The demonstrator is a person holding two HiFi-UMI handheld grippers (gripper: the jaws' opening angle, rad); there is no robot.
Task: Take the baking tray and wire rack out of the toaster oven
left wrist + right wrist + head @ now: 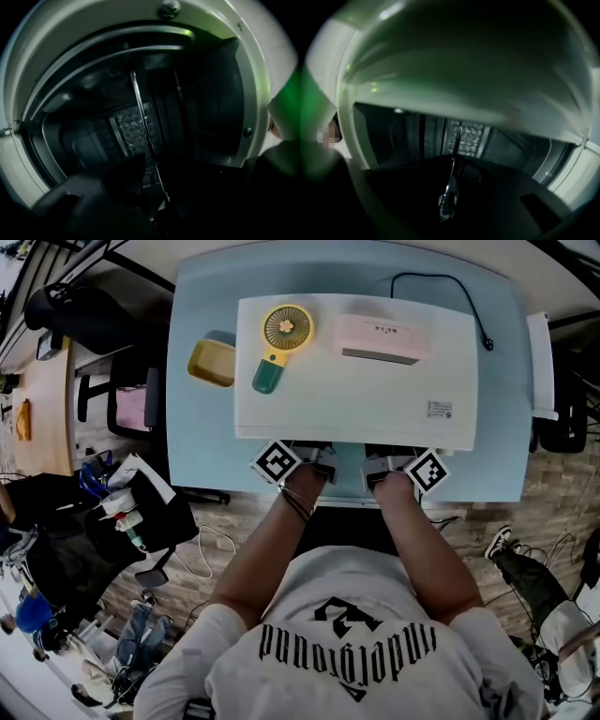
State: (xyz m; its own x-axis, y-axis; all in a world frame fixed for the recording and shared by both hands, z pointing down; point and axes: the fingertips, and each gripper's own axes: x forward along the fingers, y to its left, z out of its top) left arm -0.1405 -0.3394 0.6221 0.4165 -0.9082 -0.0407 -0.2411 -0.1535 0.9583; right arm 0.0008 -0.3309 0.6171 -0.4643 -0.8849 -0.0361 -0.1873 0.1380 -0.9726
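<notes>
Reaching level into the open front of the white toaster oven on the pale blue counter, the left gripper and right gripper sit side by side; a yellow hand fan and a pink box lie on the oven's top, a yellow dish beside it. Left gripper view: jaws drawn in on a thin metal edge inside the dark cavity; right gripper view: jaws clamped tight on a thin metal edge there too; whether it belongs to the baking tray or the wire rack cannot be told.
</notes>
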